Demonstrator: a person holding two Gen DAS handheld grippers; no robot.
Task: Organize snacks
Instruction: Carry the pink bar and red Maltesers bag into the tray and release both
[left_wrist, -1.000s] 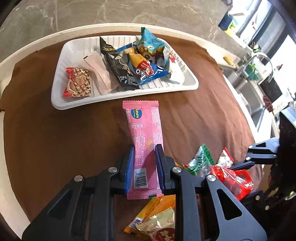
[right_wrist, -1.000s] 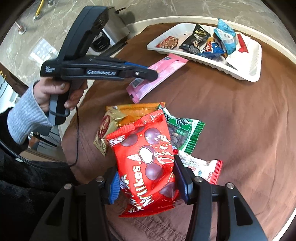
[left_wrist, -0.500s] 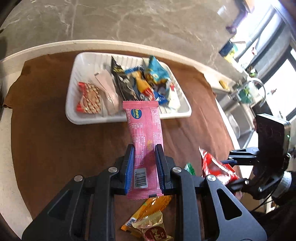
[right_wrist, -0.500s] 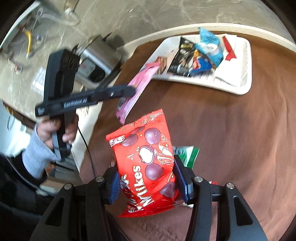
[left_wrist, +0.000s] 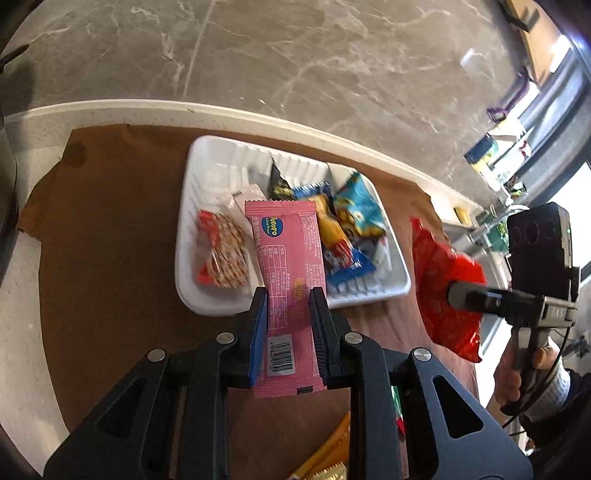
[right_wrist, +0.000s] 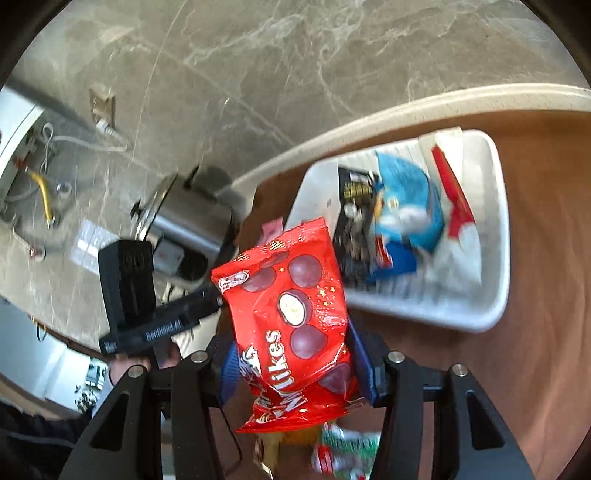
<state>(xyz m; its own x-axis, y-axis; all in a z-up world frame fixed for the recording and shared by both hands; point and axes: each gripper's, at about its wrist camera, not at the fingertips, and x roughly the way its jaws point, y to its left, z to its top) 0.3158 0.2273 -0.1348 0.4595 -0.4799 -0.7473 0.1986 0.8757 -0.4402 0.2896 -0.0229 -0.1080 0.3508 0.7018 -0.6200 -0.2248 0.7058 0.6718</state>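
**Two snacks lifted toward the tray**

The pink wafer bar (left_wrist: 286, 266), clamped between the blue pads of the left gripper (left_wrist: 288, 321), hangs in the air with its far end over the near rim of the white tray (left_wrist: 207, 173). A second ago the same bar lay flat on the brown cloth (left_wrist: 110, 258), short of the tray; half a second ago its tip had only reached the rim.

To the right, the right gripper (right_wrist: 291, 362) grips the red Mikes bag (right_wrist: 291, 314) by its lower half, jaws closed on the foil. The bag, resting on the heap of snacks a second ago, has risen clear of it and now sits close to the tray's near right corner; in the left wrist view it appears as a crumpled red shape (left_wrist: 443, 280) beside the tray.

In the tray lie a red-and-white packet (left_wrist: 221, 254) at left, a black packet (left_wrist: 279, 181) farther back and a blue packet (left_wrist: 360, 210) at right. A green packet (right_wrist: 351, 446) and a gold one (left_wrist: 325, 458) remain on the cloth at the near edge.
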